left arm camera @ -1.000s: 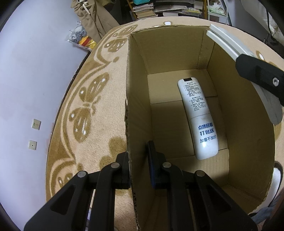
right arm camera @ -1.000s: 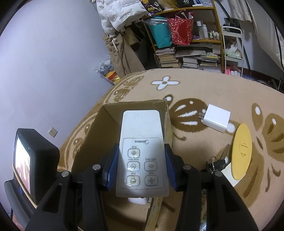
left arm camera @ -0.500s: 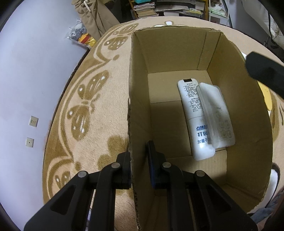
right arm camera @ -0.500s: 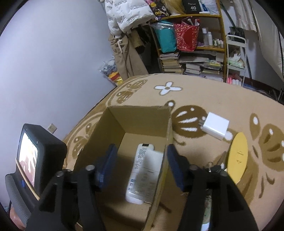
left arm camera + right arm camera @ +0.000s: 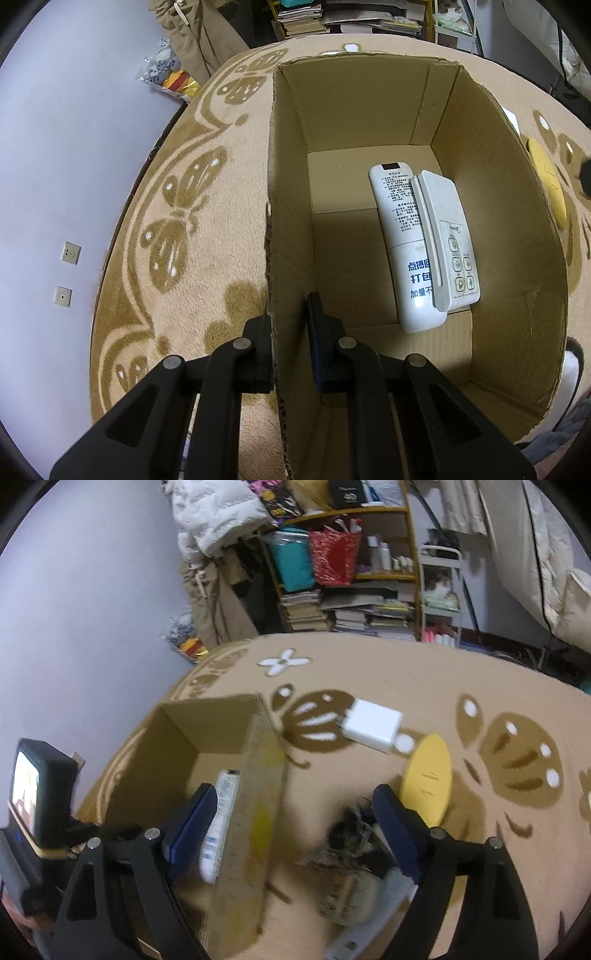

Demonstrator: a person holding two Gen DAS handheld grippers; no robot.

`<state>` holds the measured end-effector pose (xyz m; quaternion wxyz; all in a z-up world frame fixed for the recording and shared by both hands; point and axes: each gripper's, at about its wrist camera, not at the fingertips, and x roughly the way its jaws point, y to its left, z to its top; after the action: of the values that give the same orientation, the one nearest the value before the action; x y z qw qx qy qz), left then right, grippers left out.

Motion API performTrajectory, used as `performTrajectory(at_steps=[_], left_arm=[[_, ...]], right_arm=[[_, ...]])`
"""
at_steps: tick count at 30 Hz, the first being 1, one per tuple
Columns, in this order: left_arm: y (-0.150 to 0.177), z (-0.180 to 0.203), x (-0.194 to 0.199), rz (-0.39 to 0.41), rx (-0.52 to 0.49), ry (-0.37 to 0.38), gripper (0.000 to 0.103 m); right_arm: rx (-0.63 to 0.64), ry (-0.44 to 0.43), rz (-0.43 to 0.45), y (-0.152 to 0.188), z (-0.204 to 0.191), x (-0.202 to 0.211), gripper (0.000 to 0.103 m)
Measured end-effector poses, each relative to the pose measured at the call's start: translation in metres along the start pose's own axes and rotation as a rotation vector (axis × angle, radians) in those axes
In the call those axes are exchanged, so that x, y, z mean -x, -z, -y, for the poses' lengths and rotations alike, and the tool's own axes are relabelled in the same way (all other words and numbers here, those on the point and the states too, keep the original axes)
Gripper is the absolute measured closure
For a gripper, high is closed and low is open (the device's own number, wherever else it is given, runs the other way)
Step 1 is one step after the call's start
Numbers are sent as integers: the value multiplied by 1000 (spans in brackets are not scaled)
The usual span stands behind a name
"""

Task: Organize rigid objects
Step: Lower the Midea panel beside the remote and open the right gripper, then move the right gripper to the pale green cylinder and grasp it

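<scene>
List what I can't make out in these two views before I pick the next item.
- Dark cluster between the right hand-held gripper fingers: motion-blurred in the right wrist view, identity unclear.
- White item at the bottom edge: cut off by the frame.
- Longer remote: right side covered by the button remote in the left wrist view.
- Yellow oval object: half hidden behind the cardboard box wall.
</scene>
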<state>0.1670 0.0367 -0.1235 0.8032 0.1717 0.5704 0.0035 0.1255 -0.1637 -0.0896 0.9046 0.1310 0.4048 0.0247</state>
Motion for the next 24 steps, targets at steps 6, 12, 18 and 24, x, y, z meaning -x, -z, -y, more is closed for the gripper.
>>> performTrajectory(at_steps=[6, 12, 18, 24], left_arm=[[0, 0, 0, -1, 2, 3, 89], [2, 0, 0, 1, -4, -3, 89], [1, 1, 0, -1, -3, -1, 88], [1, 0, 1, -1, -3, 1, 88]], right_arm=[[-38, 44, -59, 21, 30, -7, 12], [-63, 79, -85, 40, 47, -10, 12], [-74, 67, -110, 55, 52, -14, 12], [-19, 16, -124, 66, 38, -23, 26]])
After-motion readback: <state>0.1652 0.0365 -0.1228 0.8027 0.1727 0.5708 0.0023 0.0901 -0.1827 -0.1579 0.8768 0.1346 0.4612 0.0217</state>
